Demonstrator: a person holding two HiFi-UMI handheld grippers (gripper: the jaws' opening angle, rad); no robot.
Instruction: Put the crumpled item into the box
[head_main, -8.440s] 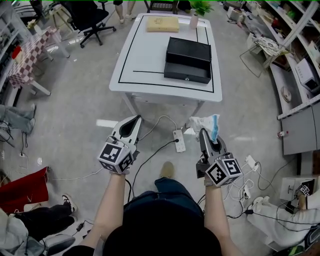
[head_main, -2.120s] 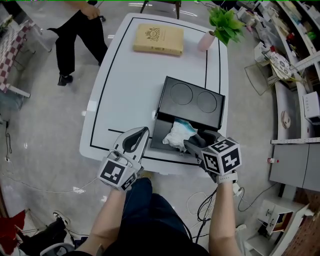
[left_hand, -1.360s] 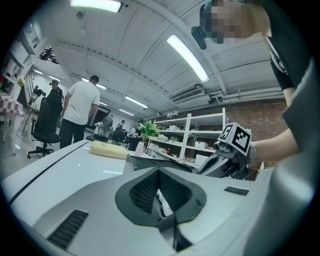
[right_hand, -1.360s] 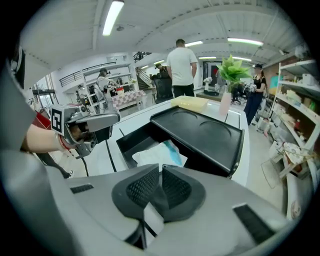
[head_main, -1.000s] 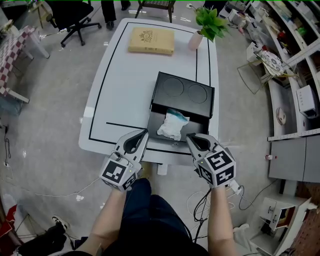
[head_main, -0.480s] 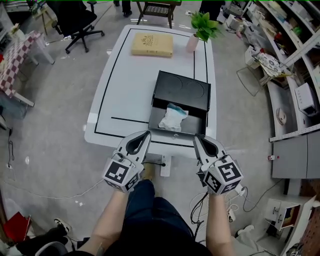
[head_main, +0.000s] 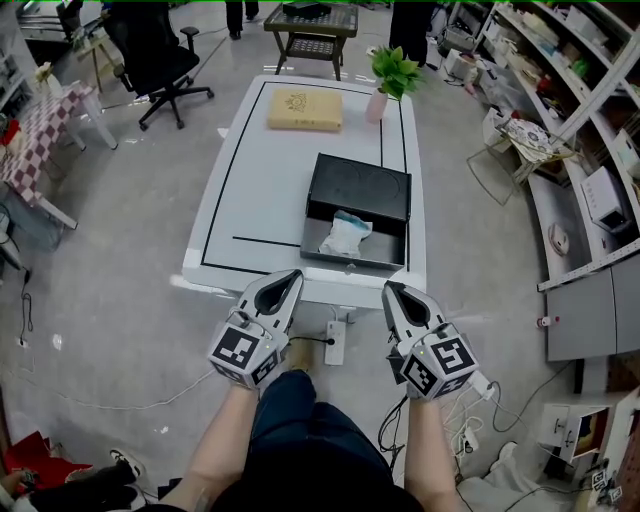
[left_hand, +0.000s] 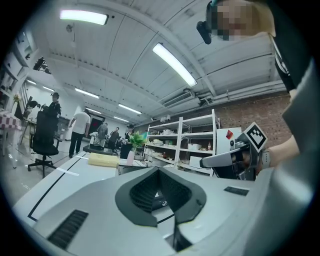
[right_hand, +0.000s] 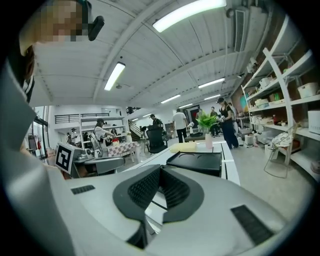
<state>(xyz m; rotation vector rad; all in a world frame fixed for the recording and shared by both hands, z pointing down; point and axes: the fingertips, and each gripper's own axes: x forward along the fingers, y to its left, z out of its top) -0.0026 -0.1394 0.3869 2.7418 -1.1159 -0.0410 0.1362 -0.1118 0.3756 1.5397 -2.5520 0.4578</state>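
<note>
A crumpled white and blue item (head_main: 345, 232) lies inside the open black box (head_main: 385, 258) on the white table (head_main: 260, 190). The box's lid (head_main: 360, 187) stands folded back behind it. My left gripper (head_main: 287, 280) and right gripper (head_main: 391, 291) are both shut and empty, held side by side in front of the table's near edge, away from the box. In the right gripper view the box lid (right_hand: 197, 161) shows ahead over the shut jaws. In the left gripper view my right gripper (left_hand: 207, 162) shows at the right.
A tan flat box (head_main: 304, 110) and a potted plant in a pink vase (head_main: 385, 80) sit at the table's far end. A power strip (head_main: 335, 343) with cables lies on the floor below. Office chair (head_main: 150, 50) far left, shelves (head_main: 560, 70) at right, people in the background.
Both grippers have pulled back from the box toward me and risen; the table now lies farther away. The crumpled item stays in the box.
</note>
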